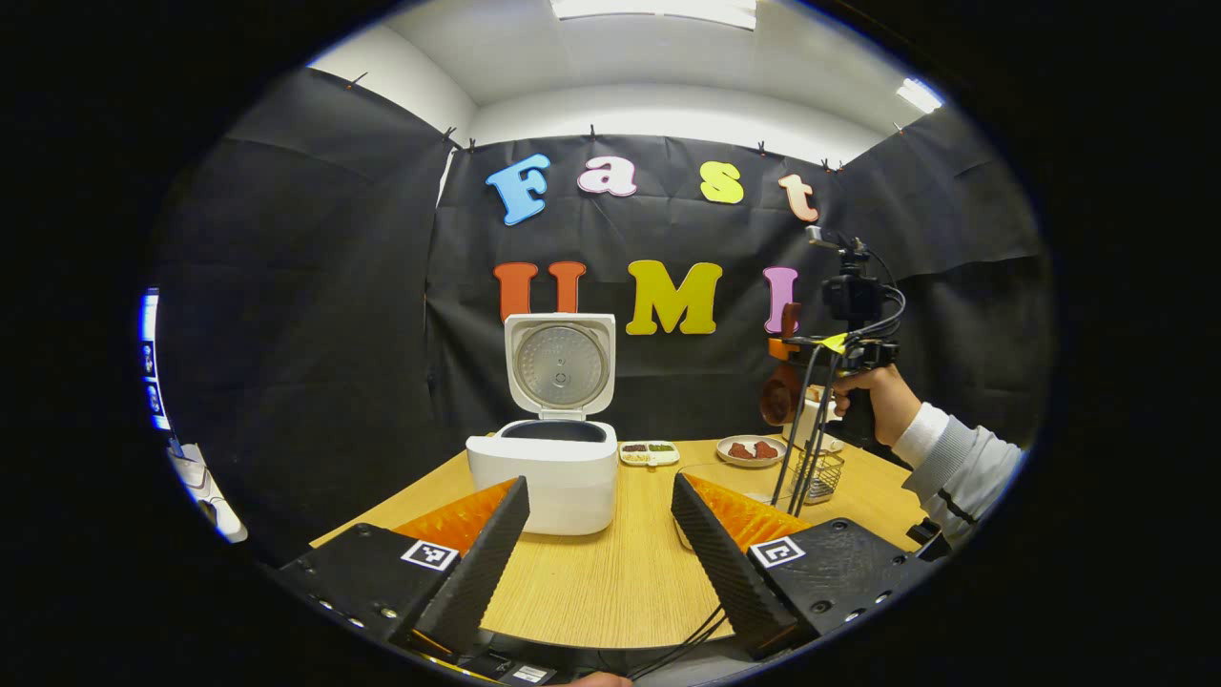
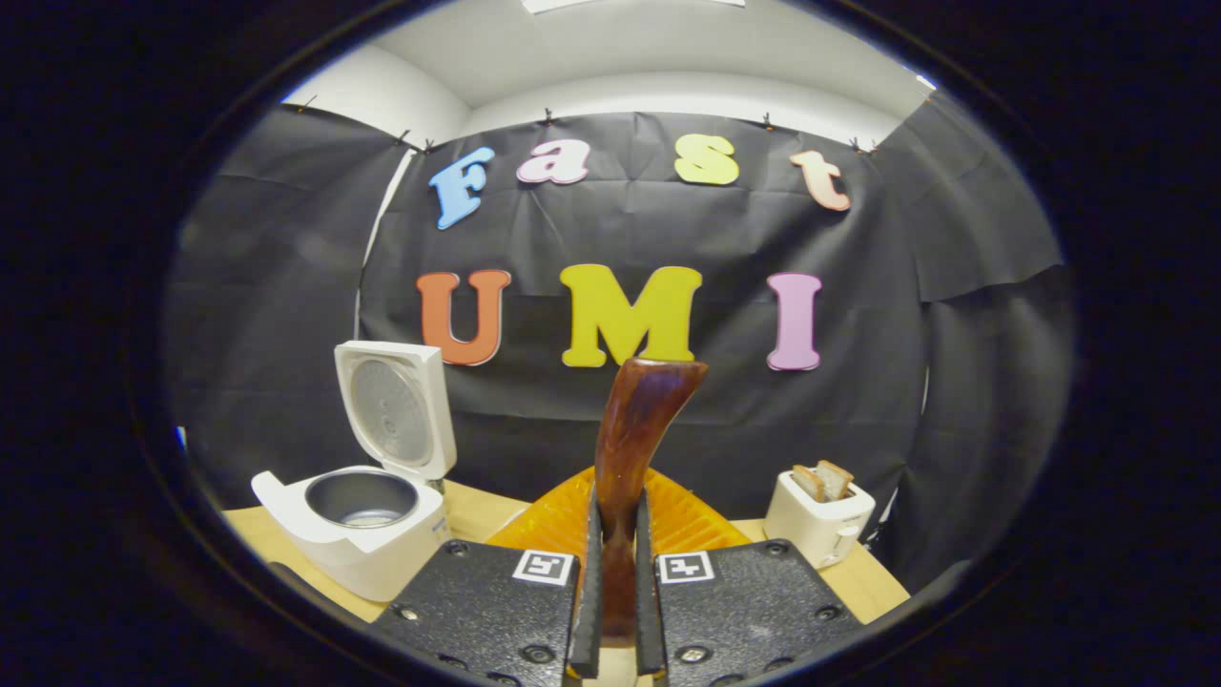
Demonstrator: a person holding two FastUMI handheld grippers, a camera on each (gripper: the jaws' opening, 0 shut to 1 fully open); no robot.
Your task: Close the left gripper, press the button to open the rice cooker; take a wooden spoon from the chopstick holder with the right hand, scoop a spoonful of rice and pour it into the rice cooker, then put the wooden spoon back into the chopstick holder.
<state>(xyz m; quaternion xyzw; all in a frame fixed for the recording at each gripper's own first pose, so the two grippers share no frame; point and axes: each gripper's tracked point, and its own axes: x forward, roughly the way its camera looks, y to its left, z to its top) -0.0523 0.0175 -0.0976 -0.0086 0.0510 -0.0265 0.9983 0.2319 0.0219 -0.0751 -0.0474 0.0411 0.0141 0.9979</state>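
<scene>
White plastic makes up the rice cooker (image 1: 553, 477), which stands on the wooden table (image 1: 630, 572) with its lid (image 1: 560, 364) swung up and back; from my right gripper view the metal inner pot (image 2: 362, 498) sits open, and I cannot tell what lies at its bottom. Behind the cooker in my left gripper view a small divided dish (image 1: 649, 452) holds dark, pale and green portions too small to name, and a round plate (image 1: 752, 449) beside it carries reddish pieces. Near the right edge of the table stands the wire chopstick holder (image 1: 818, 475), its contents hard to make out behind dark cables. A white toaster (image 2: 818, 517) with two slices of bread standing in its slots sits at the right in my right gripper view. My left gripper (image 1: 599, 534) hangs over the near table with its jaws released and spread, nothing between them. My right gripper (image 2: 618, 592) is clenched on the wooden spoon (image 2: 634, 434), both fingers pressing its shaft. The spoon's long axis runs forward along my fingers and rises upward in that view, its flared end bending to the right; the part below my fingers is hidden. In the left gripper view, the right gripper is held aloft above the chopstick holder by a hand (image 1: 882, 401) in a pale sleeve, with the spoon's rounded brown part beside the holder's top.
</scene>
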